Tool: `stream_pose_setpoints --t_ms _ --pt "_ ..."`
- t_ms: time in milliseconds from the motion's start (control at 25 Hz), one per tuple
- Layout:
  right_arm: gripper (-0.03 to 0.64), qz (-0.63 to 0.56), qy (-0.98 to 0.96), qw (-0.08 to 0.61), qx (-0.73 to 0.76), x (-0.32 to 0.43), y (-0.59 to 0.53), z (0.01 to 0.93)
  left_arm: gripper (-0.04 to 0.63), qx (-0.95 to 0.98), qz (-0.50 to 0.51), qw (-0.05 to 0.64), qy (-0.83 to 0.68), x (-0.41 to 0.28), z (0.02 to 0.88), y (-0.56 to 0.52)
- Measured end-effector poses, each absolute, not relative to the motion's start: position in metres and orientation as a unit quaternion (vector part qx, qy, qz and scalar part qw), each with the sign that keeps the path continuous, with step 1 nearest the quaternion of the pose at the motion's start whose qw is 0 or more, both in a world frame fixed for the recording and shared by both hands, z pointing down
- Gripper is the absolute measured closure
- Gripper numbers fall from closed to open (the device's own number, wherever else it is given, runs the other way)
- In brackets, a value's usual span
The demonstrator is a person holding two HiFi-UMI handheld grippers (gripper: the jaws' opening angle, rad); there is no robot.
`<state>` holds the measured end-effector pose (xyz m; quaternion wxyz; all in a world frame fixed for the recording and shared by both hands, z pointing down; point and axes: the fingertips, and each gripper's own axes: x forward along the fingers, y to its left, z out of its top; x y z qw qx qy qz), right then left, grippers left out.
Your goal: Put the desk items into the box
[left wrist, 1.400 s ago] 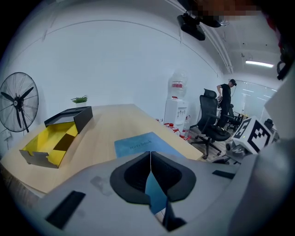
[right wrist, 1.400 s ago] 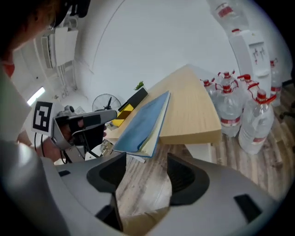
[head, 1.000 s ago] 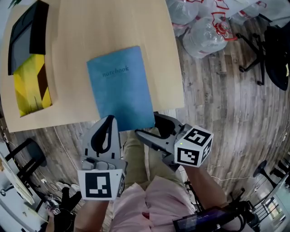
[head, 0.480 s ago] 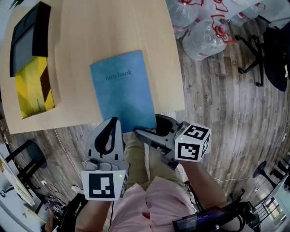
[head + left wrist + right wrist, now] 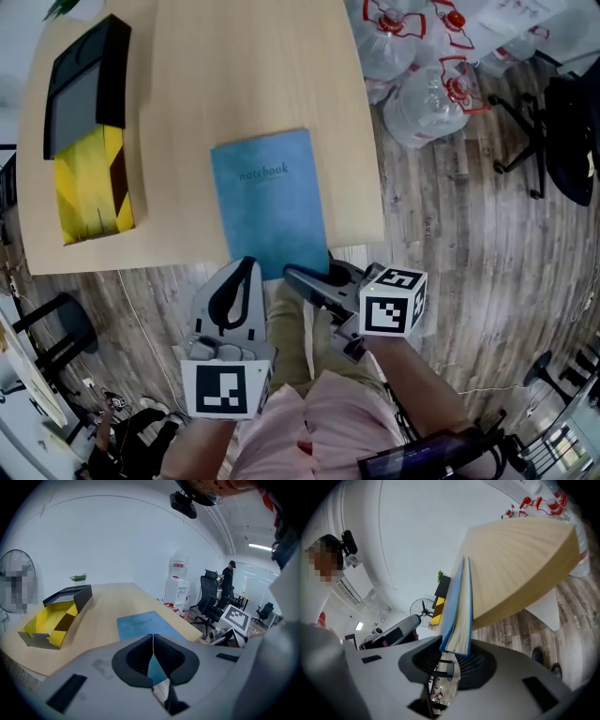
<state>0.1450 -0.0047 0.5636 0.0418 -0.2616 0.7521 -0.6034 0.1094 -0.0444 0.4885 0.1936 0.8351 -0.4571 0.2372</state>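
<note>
- The blue notebook point(image 5: 272, 202) lay flat on the worktop point(image 5: 206, 84), cover up, with its near end projecting past the worktop's near edge.
- The right tongs point(image 5: 314, 281) were closed on that projecting end; the right gripper view showed the notebook's page edge point(image 5: 457, 616) clamped between the two jaws.
- The left tongs point(image 5: 242, 270) hung just left of the notebook's near end, below the worktop edge and not touching it. Their jaws were pressed together with nothing between them point(image 5: 153, 639).
- The box point(image 5: 89, 178), yellow inside with a black flap, sat open on the worktop's far left, well apart from the notebook.
- Clear plastic bags point(image 5: 422, 84) lay on the wooden floor to the right of the worktop.
</note>
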Motion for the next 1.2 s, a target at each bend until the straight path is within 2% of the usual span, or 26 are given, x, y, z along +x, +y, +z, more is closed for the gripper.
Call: stream_pose_setpoints --t_ms 80,160,240,320,400,560,760,1200 --pt "0.522 -0.603 0.748 0.047 -0.272 0.146 -0.007 0.56 0.58 0.836 0.234 0.188 -0.458 0.109 0.482 -0.044" --pt "0.445 -0.608 0.744 0.061 -0.27 0.147 -0.009 0.556 0.578 0.835 0.232 0.187 -0.462 0.108 0.477 -0.042" --pt "0.398 -0.611 0.744 0.07 -0.261 0.147 -0.009 0.55 0.578 0.834 0.233 0.187 -0.464 0.106 0.474 -0.04" --pt "0.398 -0.617 0.739 0.08 -0.259 0.148 -0.012 0.549 0.58 0.833 0.231 0.186 -0.467 0.106 0.473 -0.04" --pt "0.42 -0.626 0.729 0.085 -0.265 0.15 -0.015 0.551 0.578 0.833 0.232 0.183 -0.467 0.106 0.472 -0.039" --pt "0.541 -0.634 0.714 0.07 -0.288 0.155 -0.014 0.561 0.58 0.831 0.237 0.183 -0.469 0.104 0.471 -0.036" --pt "0.571 -0.631 0.713 0.066 -0.299 0.156 -0.019 0.553 0.58 0.83 0.232 0.175 -0.477 0.099 0.463 -0.04" --pt "0.572 -0.596 0.734 0.07 -0.318 0.159 -0.034 0.5 0.58 0.824 0.197 0.136 -0.513 0.087 0.412 -0.046"
